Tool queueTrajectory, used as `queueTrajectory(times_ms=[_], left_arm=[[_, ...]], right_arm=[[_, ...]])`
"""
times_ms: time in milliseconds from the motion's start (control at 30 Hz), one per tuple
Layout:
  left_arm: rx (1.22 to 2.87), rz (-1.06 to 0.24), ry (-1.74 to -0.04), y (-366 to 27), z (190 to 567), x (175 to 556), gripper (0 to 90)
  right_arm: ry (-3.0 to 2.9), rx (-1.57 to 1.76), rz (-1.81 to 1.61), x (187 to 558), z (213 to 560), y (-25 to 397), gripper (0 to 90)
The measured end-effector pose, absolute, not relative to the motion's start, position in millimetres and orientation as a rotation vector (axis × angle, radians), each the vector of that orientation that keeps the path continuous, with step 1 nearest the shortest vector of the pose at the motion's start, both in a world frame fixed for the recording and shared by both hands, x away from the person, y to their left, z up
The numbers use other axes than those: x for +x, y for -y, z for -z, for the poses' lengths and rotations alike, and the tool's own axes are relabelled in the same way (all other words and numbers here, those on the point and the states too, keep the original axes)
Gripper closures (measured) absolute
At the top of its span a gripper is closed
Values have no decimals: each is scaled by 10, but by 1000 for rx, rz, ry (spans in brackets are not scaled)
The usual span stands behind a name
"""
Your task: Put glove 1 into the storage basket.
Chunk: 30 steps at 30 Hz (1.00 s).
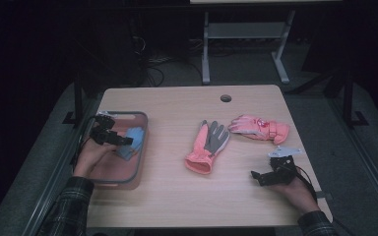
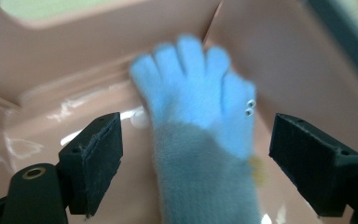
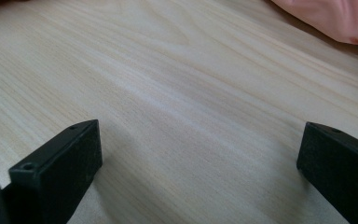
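The blue glove [image 1: 132,142] lies inside the pink bin [image 1: 139,162] at the desk's [image 1: 177,201] left side, fingers toward the far wall. The left claw [image 1: 124,140] hovers over it, released, jaws standing apart on either side of the glove without gripping. This looks like the glove just being dropped in, or about to be picked; next the claw must either lift clear or close on the cuff. The left gripper view shows the glove's [image 2: 200,140] 2 small beads; the high view shows 2 pink gloves [image 1: 207,145] waiting mid-desk, near the right claw [image 1: 257,176], released and empty.
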<state>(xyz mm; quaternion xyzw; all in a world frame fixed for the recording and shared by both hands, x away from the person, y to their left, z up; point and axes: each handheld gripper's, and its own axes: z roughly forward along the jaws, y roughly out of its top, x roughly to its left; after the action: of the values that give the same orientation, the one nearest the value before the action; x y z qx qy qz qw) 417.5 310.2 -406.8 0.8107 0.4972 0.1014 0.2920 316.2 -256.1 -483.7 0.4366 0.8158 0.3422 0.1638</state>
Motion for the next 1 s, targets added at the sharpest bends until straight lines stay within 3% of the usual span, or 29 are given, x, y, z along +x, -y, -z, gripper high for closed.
queueTrajectory(times_ms=[400,1000], left_arm=[[2135,-250,-1193,-2810,3722,3952,157],[2169,-233,-963,-1888,3585,3605,155]], right_arm=[[-2326,1245,-976,3162,4837,2560,0],[-2331,1246,-977,3157,4836,2557,0]])
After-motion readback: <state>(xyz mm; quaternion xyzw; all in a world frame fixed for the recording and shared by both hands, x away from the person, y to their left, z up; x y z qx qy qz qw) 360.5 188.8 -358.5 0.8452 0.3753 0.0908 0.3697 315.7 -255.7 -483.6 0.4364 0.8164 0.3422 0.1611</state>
